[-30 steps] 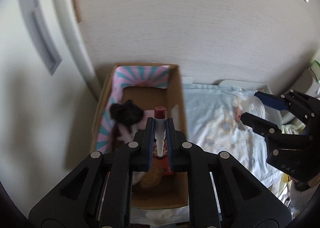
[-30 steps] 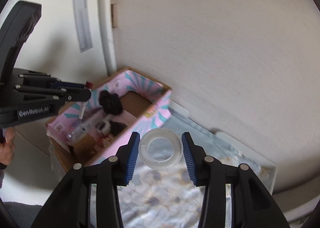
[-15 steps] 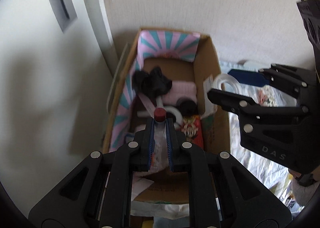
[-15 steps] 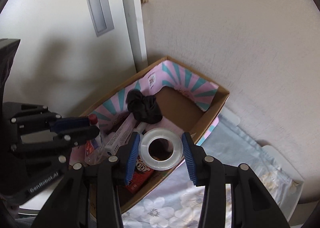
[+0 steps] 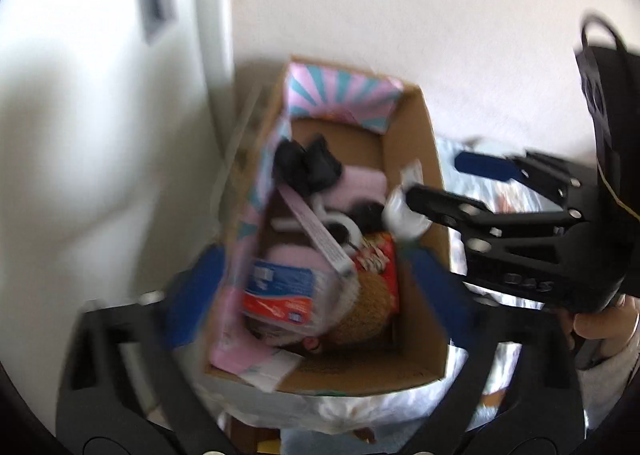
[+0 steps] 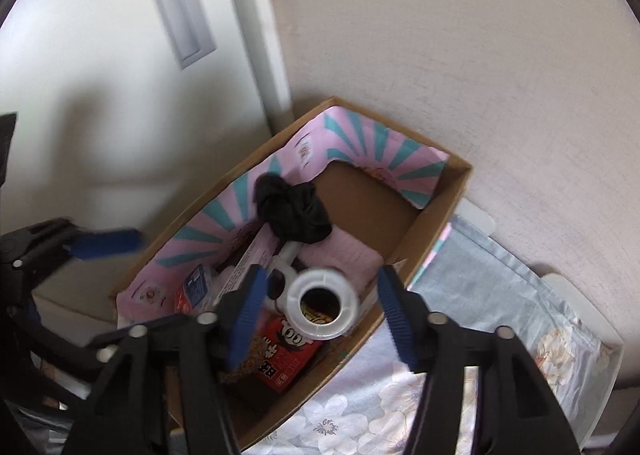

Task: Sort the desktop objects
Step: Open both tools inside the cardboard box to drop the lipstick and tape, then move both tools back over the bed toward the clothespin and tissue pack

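Both grippers have just been opening above the cardboard box (image 6: 436, 207), and neither one grips anything.

The clear tape roll (image 6: 323, 304) is free between the blue pads of the right gripper (image 6: 320, 309), which stand apart from it on both sides; it is over the box, above a red snack packet (image 6: 286, 361). The left gripper (image 5: 316, 295) is spread wide with no object between its pads. Under it, in the box, lie a clear packet with a blue and red label (image 5: 280, 295), a long pink tube (image 5: 316, 233) and a black cloth (image 6: 292, 211). The box stands in the corner by the wall, beside a flowered cloth (image 6: 472, 335). A hand (image 5: 600, 323) holds the right gripper.
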The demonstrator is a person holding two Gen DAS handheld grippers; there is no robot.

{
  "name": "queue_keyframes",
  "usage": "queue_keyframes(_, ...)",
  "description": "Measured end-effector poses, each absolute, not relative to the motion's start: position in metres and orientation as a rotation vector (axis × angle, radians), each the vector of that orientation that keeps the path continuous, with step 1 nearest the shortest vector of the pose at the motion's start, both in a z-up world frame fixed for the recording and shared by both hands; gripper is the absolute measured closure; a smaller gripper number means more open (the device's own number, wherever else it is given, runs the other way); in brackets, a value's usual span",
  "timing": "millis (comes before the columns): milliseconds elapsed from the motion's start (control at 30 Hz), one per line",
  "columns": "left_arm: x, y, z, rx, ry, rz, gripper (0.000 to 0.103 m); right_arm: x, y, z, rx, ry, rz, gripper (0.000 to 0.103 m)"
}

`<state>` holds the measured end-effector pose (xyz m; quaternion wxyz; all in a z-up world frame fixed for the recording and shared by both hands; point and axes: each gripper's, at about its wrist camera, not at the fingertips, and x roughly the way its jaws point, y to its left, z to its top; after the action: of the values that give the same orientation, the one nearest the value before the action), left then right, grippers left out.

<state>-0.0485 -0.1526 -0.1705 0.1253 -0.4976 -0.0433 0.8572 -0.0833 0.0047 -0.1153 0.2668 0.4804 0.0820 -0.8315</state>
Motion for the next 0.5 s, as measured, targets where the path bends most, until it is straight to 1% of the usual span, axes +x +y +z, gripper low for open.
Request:
queue_keyframes(33,-0.049,-0.158,-0.167,-1.437,-0.162,2.493,0.001,-0.084,0.010,-0.112,1.287,0.165,-2.238,0.028)
queue_keyframes(67,-0.050,-0.163,-0.166,-1.439,-0.195,2.488,0.001,-0.084,0.015,-0.109,1.277,0.117,-2.234,0.026)
queue_keyframes(133,-0.053,-0.170,-0.166,-1.460,-0.238,2.483,0.001,-0.084,0.022,-0.104,1.263,0.077,-2.245,0.026)
queue_keyframes(300,-0.054,-0.175,-0.165,-1.483,-0.271,2.484,0.001,-0.080,0.028,-0.096,1.262,0.090,-2.291,0.026)
queue_keyframes(400,-0.051,-0.172,-0.162,-1.468,-0.252,2.484,0.001,-0.073,0.034,-0.096,1.267,0.072,-2.298,0.026)
queue_keyframes(500,-0.049,-0.163,-0.161,-1.459,-0.194,2.482,0.001,-0.067,0.038,-0.100,1.282,0.058,-2.298,0.026)
